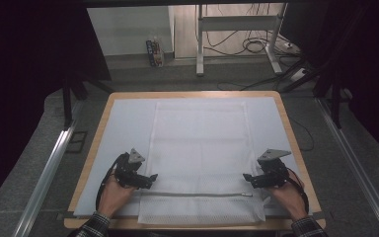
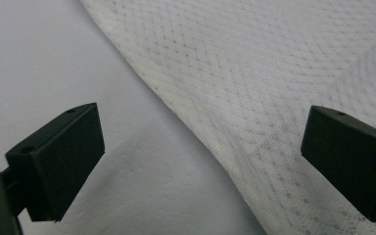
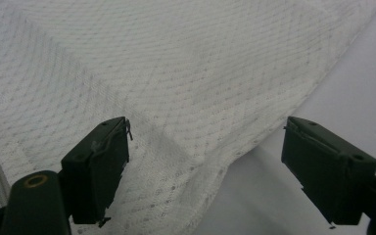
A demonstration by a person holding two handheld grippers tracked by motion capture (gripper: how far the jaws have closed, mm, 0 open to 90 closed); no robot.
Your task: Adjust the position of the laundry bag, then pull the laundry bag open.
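A white mesh laundry bag lies flat along the middle of the table, its zipper running across near the front edge. My left gripper sits at the bag's left edge, jaws wide apart. In the left gripper view, the mesh edge passes between the jaws, and neither pad presses on it. My right gripper rests at the bag's right edge, also open. In the right gripper view the mesh lies under the jaws and is not gripped.
A pale sheet covers the wooden table under the bag. Metal rails run along both sides of the table. A desk frame with cables stands on the floor beyond the far edge.
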